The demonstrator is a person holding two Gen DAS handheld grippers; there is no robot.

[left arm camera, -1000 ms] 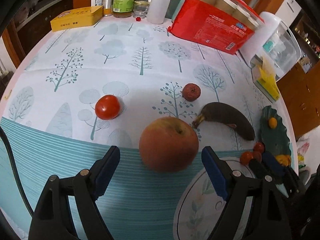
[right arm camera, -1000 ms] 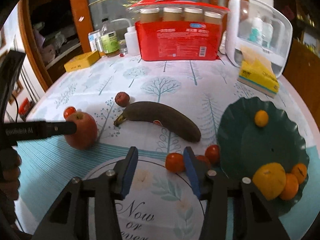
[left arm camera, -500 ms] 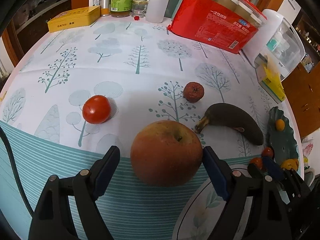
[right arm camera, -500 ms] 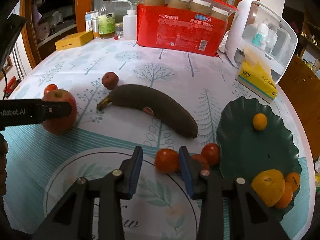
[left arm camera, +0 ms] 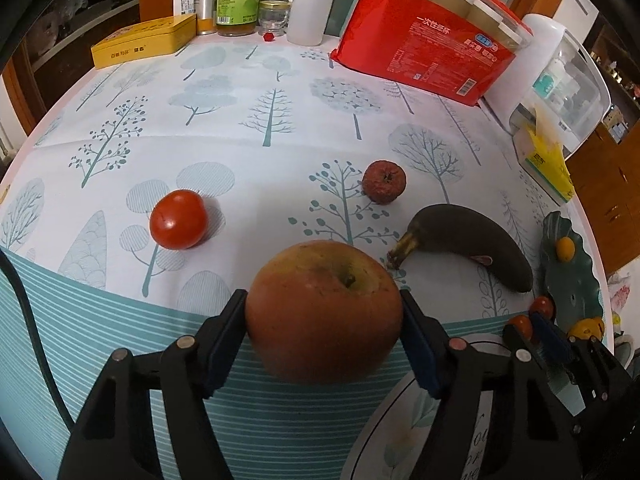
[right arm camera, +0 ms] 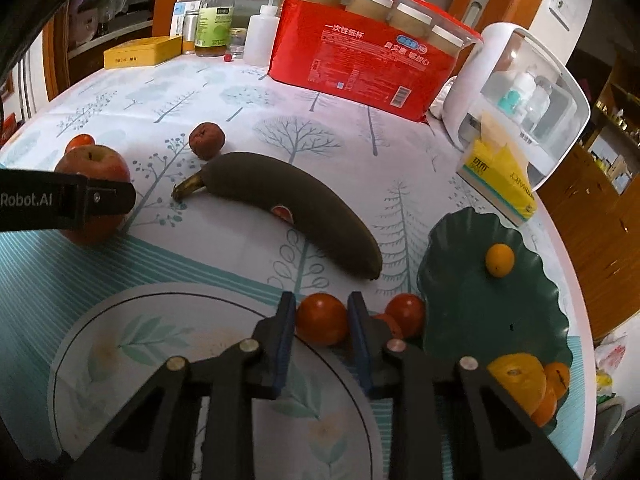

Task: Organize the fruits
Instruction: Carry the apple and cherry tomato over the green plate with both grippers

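Blue pads of the left gripper (left arm camera: 323,336) clamp the apple (left arm camera: 324,312) on the tablecloth; right gripper (right arm camera: 322,334) pinches a small tomato (right arm camera: 321,319) beside the green plate (right arm camera: 460,312). Lift both straight up, squeezing gently to avoid bruising.

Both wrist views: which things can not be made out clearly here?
- Right wrist view: a third small red fruit is mostly hidden behind the right hand-held gripper finger.
- Right wrist view: the apple is partly covered by the left hand-held gripper's finger.
- Left wrist view: the green plate is cut off by the lens edge.
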